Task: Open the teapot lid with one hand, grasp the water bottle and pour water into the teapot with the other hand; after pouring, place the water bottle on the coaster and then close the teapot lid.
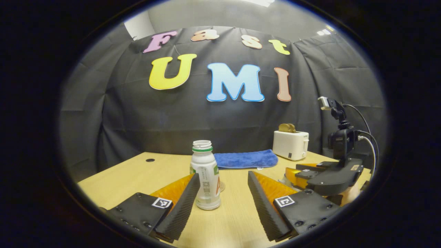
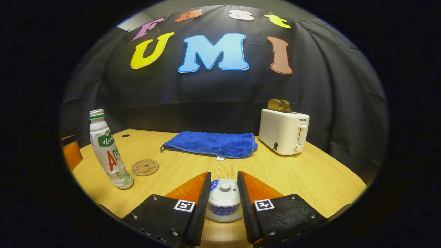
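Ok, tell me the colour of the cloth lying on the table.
The cloth is blue, clearest in the right gripper view.

A blue towel lies near a toaster holding toast.

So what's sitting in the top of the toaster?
Brown toast sticks up out of the top of the white toaster. Its upper part shows; the lower part is hidden inside the slots. How many slices there are is hard to tell.

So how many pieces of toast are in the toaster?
2, I think: brown toast slices stick up side by side from the top of the white toaster, at the table's back right. More could be hidden inside.
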Motion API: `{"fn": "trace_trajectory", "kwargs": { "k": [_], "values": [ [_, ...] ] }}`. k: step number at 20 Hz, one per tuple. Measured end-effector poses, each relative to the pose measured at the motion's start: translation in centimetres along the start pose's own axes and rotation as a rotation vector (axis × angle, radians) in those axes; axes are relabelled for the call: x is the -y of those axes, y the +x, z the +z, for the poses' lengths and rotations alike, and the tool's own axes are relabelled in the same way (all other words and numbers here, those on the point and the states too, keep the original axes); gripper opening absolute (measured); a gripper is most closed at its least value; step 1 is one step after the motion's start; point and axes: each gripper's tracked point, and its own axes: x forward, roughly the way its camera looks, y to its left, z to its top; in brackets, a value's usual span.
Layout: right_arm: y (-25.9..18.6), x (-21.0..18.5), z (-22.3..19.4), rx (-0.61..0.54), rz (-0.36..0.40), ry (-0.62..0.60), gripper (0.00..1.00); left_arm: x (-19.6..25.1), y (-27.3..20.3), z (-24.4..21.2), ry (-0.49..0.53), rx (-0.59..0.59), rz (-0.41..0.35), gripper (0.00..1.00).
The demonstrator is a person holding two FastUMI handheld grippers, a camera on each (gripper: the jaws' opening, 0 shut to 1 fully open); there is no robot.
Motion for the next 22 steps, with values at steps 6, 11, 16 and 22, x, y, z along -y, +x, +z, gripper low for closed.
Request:
{"fn": "trace_trajectory", "kwargs": {
  "k": [6,11,16,22],
  "values": [
    [0.2,0.1,0.2,0.03,-0.033,-0.023,0.14,0.2,0.2,-0.5,0.011,-0.01,-0.002,0.93],
    [0.3,0.2,0.3,0.034,-0.03,-0.003,0.03,0.0,0.4,-0.8,0.0,-0.017,-0.002,0.93],
    [0.3,0.3,0.6,0.043,0.0,0.08,0.02,-1.0,0.6,-1.2,-0.003,-0.026,0.015,0.93],
    [-0.5,0.7,2.6,0.106,0.013,0.082,0.02,-1.4,1.1,-2.4,-0.024,-0.056,0.022,0.93]
  ]
}}
